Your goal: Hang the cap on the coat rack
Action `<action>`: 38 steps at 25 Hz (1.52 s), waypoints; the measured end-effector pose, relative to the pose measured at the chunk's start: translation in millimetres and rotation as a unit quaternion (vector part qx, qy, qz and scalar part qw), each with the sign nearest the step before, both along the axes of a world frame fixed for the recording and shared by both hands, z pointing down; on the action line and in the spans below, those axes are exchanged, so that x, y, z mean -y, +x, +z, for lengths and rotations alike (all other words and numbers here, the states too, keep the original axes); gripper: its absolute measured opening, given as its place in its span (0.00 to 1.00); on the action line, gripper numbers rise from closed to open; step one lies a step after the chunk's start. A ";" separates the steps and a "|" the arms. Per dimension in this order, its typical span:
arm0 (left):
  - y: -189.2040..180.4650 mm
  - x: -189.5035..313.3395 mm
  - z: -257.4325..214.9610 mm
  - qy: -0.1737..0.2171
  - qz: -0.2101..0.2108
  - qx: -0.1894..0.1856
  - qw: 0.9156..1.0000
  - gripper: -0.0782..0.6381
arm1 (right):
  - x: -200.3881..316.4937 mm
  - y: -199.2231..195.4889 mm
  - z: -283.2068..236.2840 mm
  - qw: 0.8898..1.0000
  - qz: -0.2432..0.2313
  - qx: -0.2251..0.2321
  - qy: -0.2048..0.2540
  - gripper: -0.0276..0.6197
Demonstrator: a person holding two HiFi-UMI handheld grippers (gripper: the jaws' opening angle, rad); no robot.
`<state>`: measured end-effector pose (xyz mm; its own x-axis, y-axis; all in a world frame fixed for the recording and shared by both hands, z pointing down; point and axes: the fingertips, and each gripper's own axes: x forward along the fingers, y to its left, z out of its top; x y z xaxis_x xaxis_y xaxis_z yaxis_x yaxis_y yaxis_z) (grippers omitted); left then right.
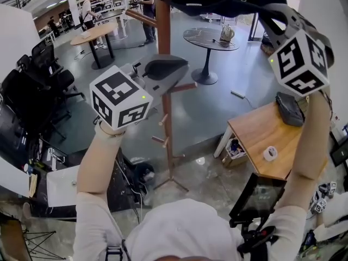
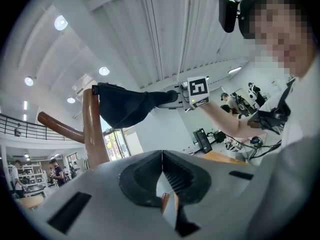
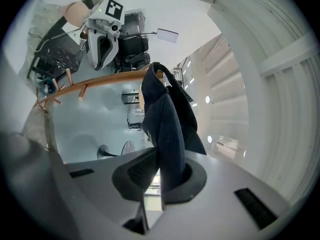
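Over grey flooring, right tool pinches the cap at the coat rack; left tool closed, empty.

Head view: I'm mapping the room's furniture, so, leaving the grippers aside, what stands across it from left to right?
Black office chairs → light wooden table → coat rack → round dark table → wooden desk.
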<state>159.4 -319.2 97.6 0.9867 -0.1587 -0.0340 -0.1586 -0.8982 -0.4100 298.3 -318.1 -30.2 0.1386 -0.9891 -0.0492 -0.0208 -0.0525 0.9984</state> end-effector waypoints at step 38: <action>-79.8 39.1 1.3 0.003 -0.035 -0.039 0.999 0.12 | 90.2 -140.5 -132.4 0.897 0.099 -0.421 0.094 0.10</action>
<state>79.6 -358.3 98.9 0.9677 -0.2260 -0.1116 -0.2519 -0.8818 -0.3988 157.8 -408.2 -162.7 0.1461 -0.9124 -0.3824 0.7648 -0.1409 0.6286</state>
